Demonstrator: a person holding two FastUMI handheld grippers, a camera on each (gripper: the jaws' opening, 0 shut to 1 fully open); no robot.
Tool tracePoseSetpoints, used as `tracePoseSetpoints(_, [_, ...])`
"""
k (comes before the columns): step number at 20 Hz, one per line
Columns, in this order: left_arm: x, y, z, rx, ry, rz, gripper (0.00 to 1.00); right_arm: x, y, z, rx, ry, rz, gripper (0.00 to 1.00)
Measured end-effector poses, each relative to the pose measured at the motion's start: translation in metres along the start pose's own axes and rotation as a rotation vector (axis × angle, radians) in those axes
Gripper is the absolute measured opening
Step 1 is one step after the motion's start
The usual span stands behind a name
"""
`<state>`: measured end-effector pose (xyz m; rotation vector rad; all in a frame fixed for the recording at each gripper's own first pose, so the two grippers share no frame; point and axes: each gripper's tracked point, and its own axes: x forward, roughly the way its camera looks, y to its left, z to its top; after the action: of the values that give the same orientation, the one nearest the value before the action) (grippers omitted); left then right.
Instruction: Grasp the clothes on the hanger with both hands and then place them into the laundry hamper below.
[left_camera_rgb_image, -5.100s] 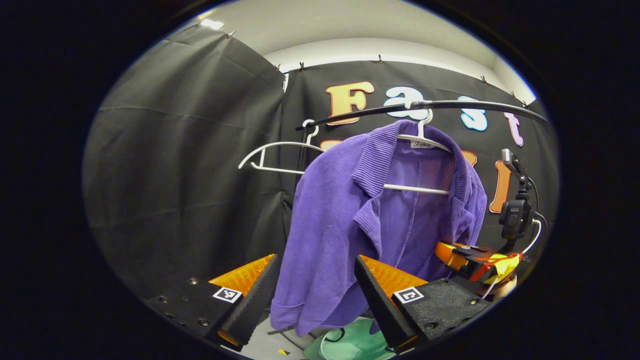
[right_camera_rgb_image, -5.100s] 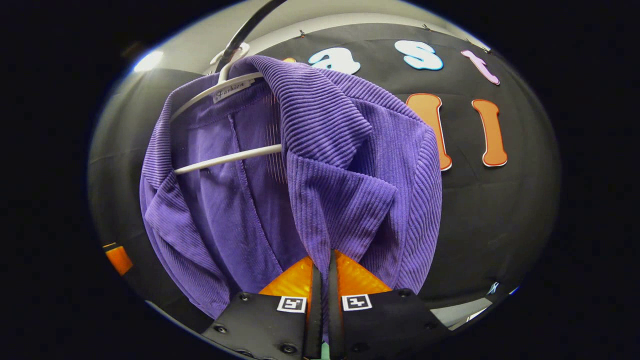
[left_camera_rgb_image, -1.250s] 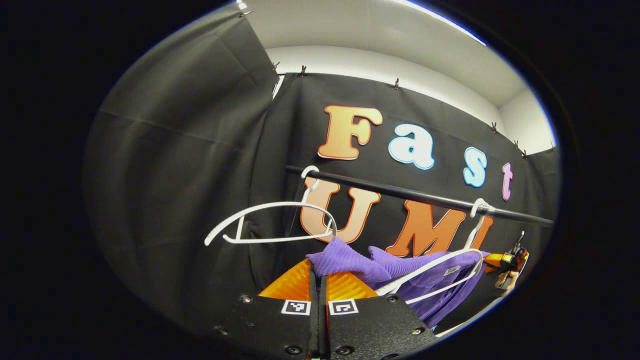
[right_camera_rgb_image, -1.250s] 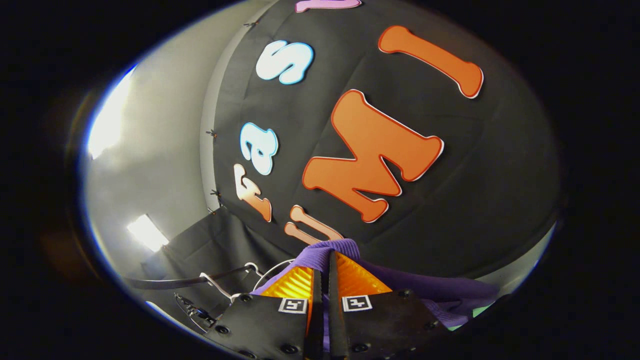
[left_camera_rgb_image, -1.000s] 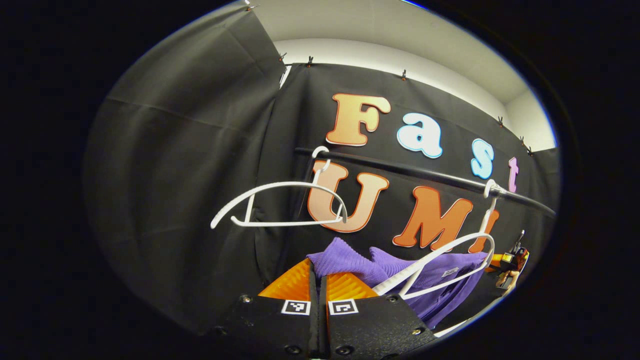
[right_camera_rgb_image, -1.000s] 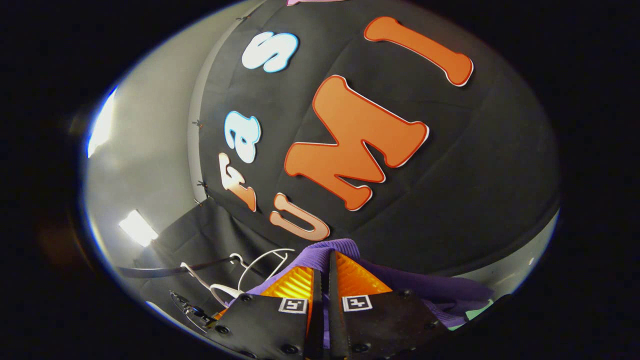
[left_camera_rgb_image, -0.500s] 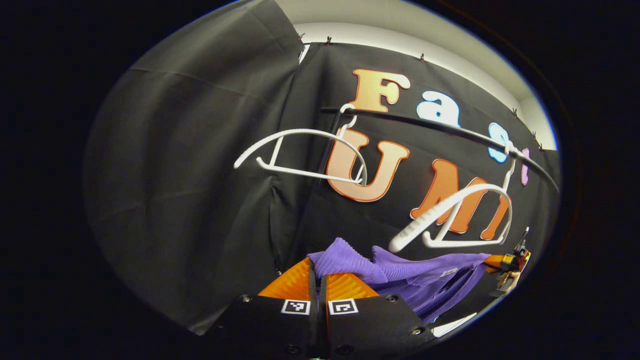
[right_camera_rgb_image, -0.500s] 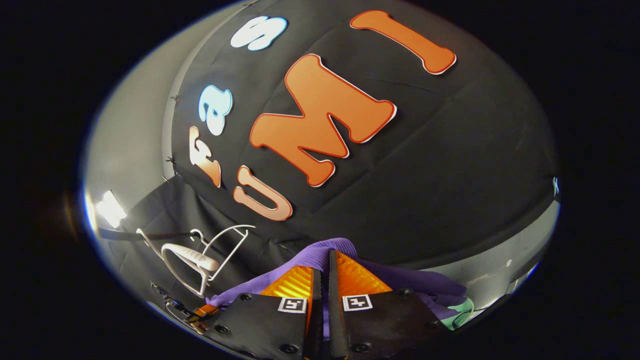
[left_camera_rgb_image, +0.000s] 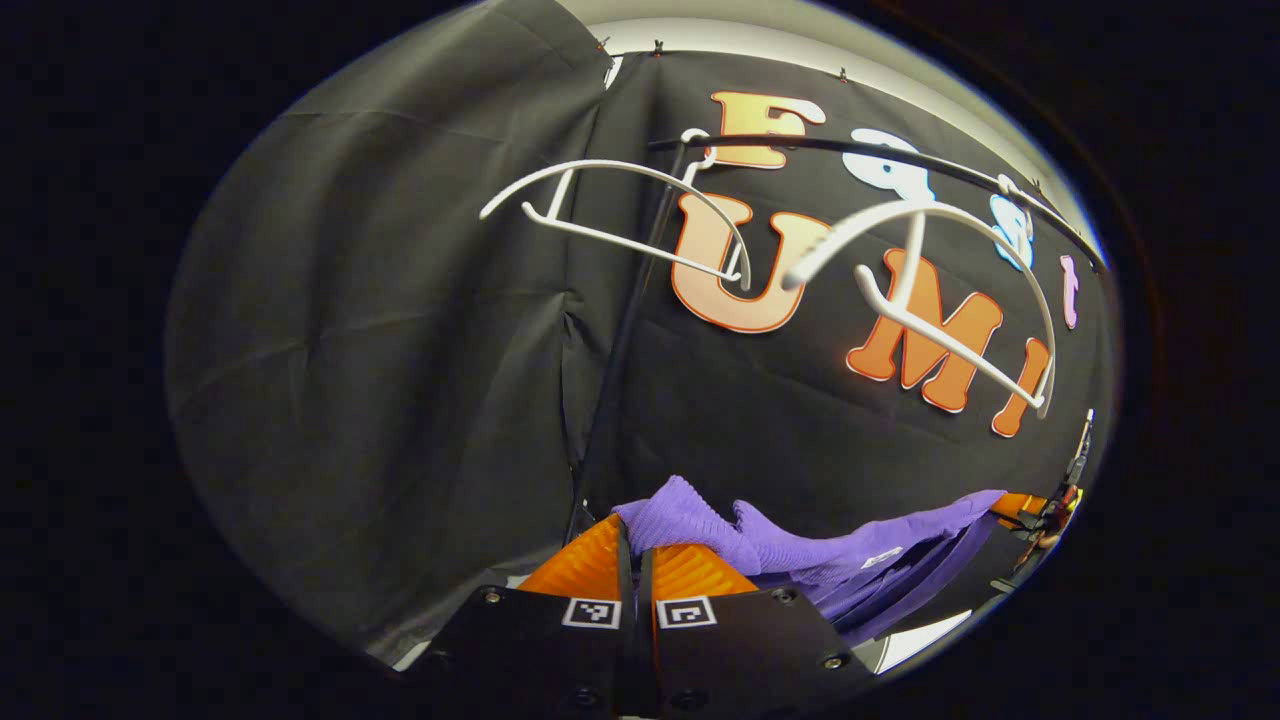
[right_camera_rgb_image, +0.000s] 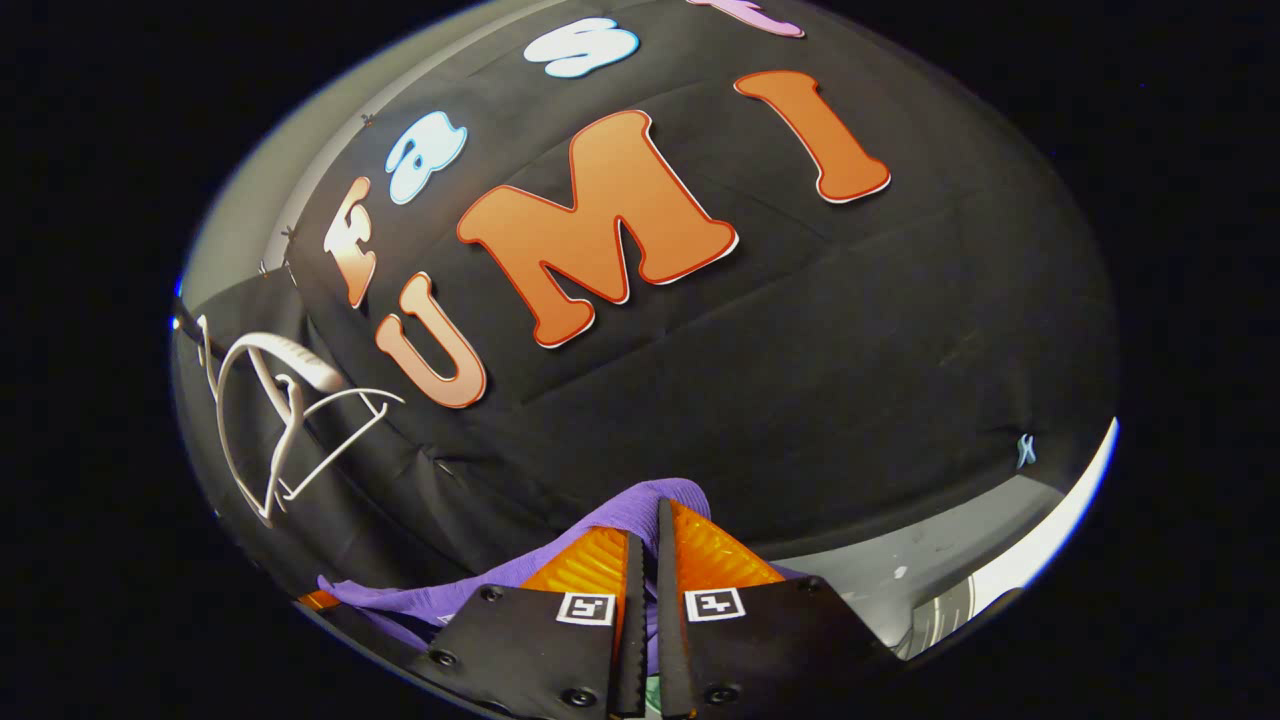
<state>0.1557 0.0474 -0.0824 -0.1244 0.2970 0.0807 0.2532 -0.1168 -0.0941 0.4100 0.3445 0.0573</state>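
Purple garment (left_camera_rgb_image: 850, 555): free of hangers (left_camera_rgb_image: 930, 290), slung lengthwise between left gripper (left_camera_rgb_image: 636, 545) and right gripper (right_camera_rgb_image: 650, 535), both clenched on its fabric at 12 o'clock.

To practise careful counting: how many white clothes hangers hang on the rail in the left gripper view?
2. One bare hanger hangs near the left end of the rail; the other hanger, also bare, hangs farther right. Others may lie beyond the view's edge.

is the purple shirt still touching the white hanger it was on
Apart. The left gripper view shows the purple shirt stretched low, well below the bare white hanger on the rail.
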Motion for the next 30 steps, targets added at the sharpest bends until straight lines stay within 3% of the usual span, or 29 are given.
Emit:
tracePoseSetpoints(4, [-0.005,-0.038,-0.025,0.043,0.017,-0.053,0.0,-0.027,0.002,-0.02,-0.144,-0.026,-0.092,0.12])
tracePoseSetpoints(10, [-0.01,-0.101,-0.058,0.074,0.084,-0.177,0.0,-0.058,0.02,-0.057,-0.257,-0.021,-0.129,0.12])
tracePoseSetpoints(19, [-0.009,-0.184,-0.105,0.176,0.174,-0.342,0.0,-0.093,0.0,-0.124,-0.263,0.078,-0.202,0.13])
tracePoseSetpoints(30, [-0.004,-0.21,-0.192,0.303,0.365,-0.391,0.0,-0.094,-0.041,-0.179,-0.257,0.179,-0.307,0.13])
